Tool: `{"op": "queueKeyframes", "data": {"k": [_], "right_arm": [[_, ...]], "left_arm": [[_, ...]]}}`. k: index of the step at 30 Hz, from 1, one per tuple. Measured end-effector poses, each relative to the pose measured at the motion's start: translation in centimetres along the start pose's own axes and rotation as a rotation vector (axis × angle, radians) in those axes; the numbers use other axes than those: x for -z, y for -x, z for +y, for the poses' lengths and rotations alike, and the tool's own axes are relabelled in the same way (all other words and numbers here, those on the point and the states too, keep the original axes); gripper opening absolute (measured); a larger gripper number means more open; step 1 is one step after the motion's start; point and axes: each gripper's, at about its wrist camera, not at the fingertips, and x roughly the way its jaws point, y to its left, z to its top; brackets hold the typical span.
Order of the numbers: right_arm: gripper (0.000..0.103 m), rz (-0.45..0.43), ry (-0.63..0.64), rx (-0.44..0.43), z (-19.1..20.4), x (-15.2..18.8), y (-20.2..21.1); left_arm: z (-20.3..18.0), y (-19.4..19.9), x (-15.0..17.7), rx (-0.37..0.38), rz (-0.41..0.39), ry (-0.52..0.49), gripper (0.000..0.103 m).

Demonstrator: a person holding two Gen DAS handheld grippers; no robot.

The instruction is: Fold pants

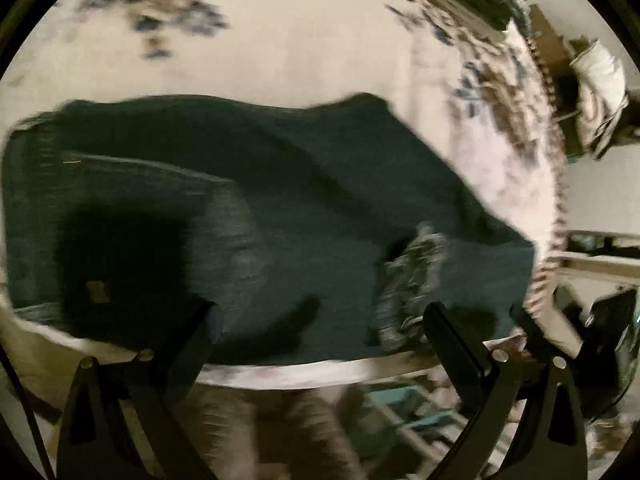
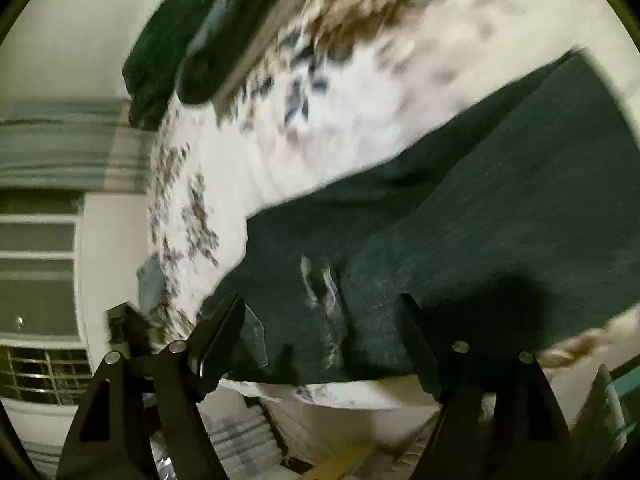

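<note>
Dark denim pants (image 1: 280,208) lie spread across a bed with a pale floral sheet (image 1: 280,40). A frayed rip (image 1: 412,280) shows near the bed's near edge. My left gripper (image 1: 320,320) is open, its fingers hovering over the pants' near edge, holding nothing. In the right wrist view the same pants (image 2: 480,220) run up to the right, with frayed threads (image 2: 324,300) near the hem. My right gripper (image 2: 324,320) is open over that end, empty. Both views are blurred by motion.
Dark folded clothes (image 2: 200,40) lie at the far end of the bed. A wall and window grille (image 2: 40,372) are to the left. Floor clutter shows below the bed edge (image 1: 400,412). A white bundle (image 1: 600,88) sits at the far right.
</note>
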Motion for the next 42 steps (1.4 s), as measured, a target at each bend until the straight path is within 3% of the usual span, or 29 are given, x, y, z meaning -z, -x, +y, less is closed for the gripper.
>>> {"op": "queueKeyframes", "data": {"k": [2,5,6,7,9,11,12,13,16,21,28,32,35,37,39,42], "right_arm": [[0.079,-0.043,-0.017,0.120,-2.0,-0.8,2.2],[0.079,-0.054,-0.045,0.287,-5.2,-2.2,3.4],[0.079,-0.056,-0.052,0.323,-6.1,-2.7,3.5],[0.079,-0.055,-0.060,0.351,-7.0,-3.9,4.1],[0.079,-0.038,-0.079,0.415,-9.3,-5.3,4.9],[0.079,-0.010,-0.083,0.454,-10.8,-6.3,4.5],[0.079,0.007,-0.078,0.473,-11.4,-6.8,4.4],[0.079,0.017,-0.073,0.476,-11.8,-7.1,4.1],[0.079,0.039,-0.043,0.502,-12.0,-8.1,3.1],[0.078,0.057,0.042,0.528,-10.0,-9.0,1.2],[0.078,0.131,0.063,0.576,-10.4,-9.6,-2.3],[0.078,0.144,0.064,0.624,-9.9,-10.0,-3.0],[0.079,0.128,0.108,0.703,-7.8,-9.5,-2.9],[0.079,0.115,0.131,0.732,-6.3,-8.6,-2.7],[0.079,0.105,0.143,0.730,-5.0,-7.6,-2.7],[0.079,0.101,0.132,0.697,-3.1,-6.1,-3.4]], "left_arm": [[-2.3,-1.4,-0.1,0.022,0.021,-0.011,0.102],[-5.2,-4.0,-0.8,-0.016,0.052,-0.082,0.099],[-6.3,-5.1,-0.7,-0.036,0.063,-0.114,0.093],[-7.7,-6.4,-0.7,-0.067,0.067,-0.152,0.083],[-9.5,-7.7,0.1,-0.164,0.053,-0.248,0.073],[-11.6,-8.4,0.9,-0.274,-0.009,-0.360,0.048],[-12.3,-8.4,1.4,-0.295,-0.039,-0.406,0.021],[-13.1,-8.5,2.1,-0.301,-0.052,-0.446,0.010],[-13.2,-6.8,3.0,-0.292,-0.106,-0.429,0.008],[-12.6,-3.3,2.4,-0.259,-0.204,-0.352,0.008],[-10.9,-7.2,2.0,-0.308,-0.136,-0.315,0.009],[-10.6,-6.0,2.3,-0.283,-0.143,-0.269,0.017],[-9.6,-3.3,3.1,-0.207,-0.170,-0.159,0.042],[-7.5,-1.2,4.0,-0.144,-0.189,-0.044,0.088],[-5.4,0.6,4.8,-0.097,-0.219,0.065,0.099],[1.6,3.7,7.1,-0.018,-0.295,0.309,0.099]]}}
